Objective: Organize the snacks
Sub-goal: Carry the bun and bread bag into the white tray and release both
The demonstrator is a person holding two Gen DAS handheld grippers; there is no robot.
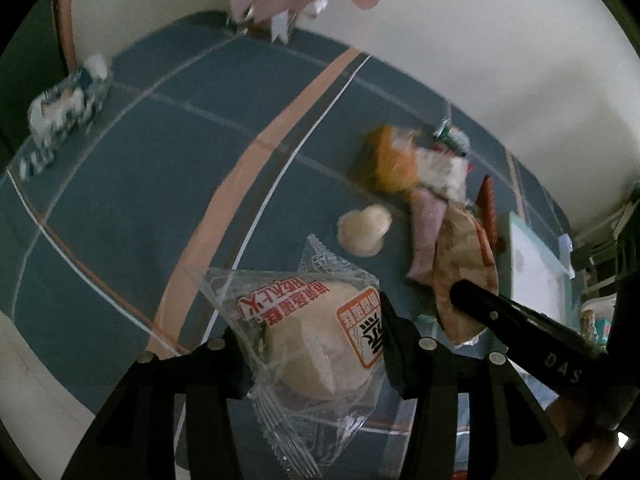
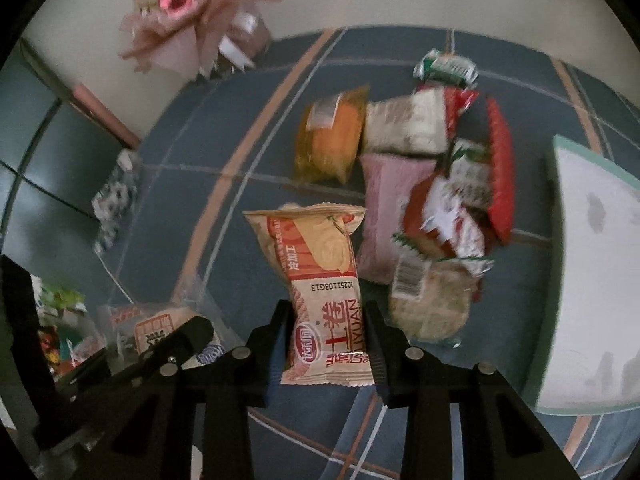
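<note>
Two packets are in my grip: my left fingers (image 1: 316,356) clamp a crinkly clear-wrapped steamed cake (image 1: 308,344), my right fingers (image 2: 326,344) pinch a glossy cream-and-red roll packet (image 2: 324,280). Both are lifted off the blue checked worktop (image 1: 160,160). Next, I judge, each goes toward the pale tray (image 2: 592,260) beside the loose snack pile (image 2: 420,168).

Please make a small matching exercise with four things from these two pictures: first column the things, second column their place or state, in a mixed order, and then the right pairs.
Things:
1. clear-wrapped cake
2. beige roll packet
3. orange packet
4. pink bouquet

Places or states:
A. by the wall, at the far edge of the cloth
B. between the right gripper's fingers
C. lying free in the snack pile
D. between the left gripper's fingers

Pairs: 1-D, 2-B, 3-C, 4-A
</note>
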